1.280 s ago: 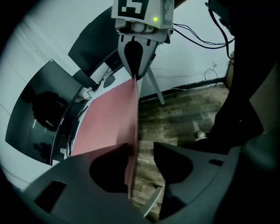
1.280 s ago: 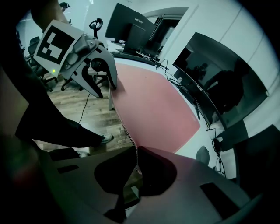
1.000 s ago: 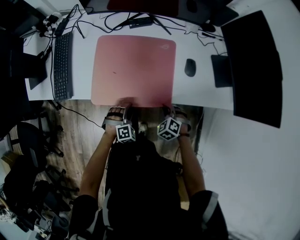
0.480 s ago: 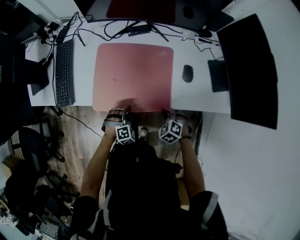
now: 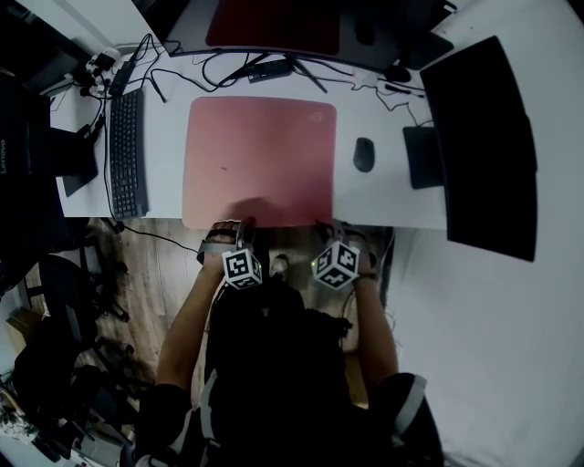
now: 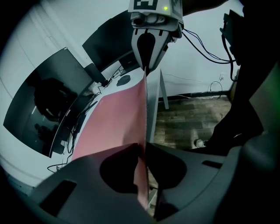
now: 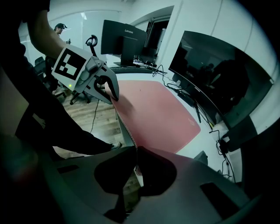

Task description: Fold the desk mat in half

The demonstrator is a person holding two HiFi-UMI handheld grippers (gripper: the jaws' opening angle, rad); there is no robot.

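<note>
A pink desk mat [image 5: 260, 160] lies on the white desk [image 5: 383, 196], its near edge at the desk's front. My left gripper [image 5: 239, 228] is at the left part of that near edge; its jaws have just been closing and now pinch the mat [image 6: 118, 118], whose edge runs between them at the left gripper [image 6: 143, 153]. My right gripper [image 5: 325, 228] is shut on the same edge further right, and the mat [image 7: 157, 109] rises into the right gripper [image 7: 136, 151]. The held edge is lifted off the desk. Each gripper shows in the other's view, right gripper [image 6: 146, 65] and left gripper [image 7: 114, 97].
A black keyboard [image 5: 126, 150] lies left of the mat, a mouse [image 5: 363, 154] and a small black device [image 5: 424, 157] to its right. A curved monitor [image 5: 274, 23] and cables stand behind, a large dark screen [image 5: 479, 146] at right. Below the desk are wooden floor and office chairs [image 5: 64, 274].
Both grippers stay at the mat's near edge. The desk sits slightly lower in the head view as the camera shifted. No other clear change shows.
</note>
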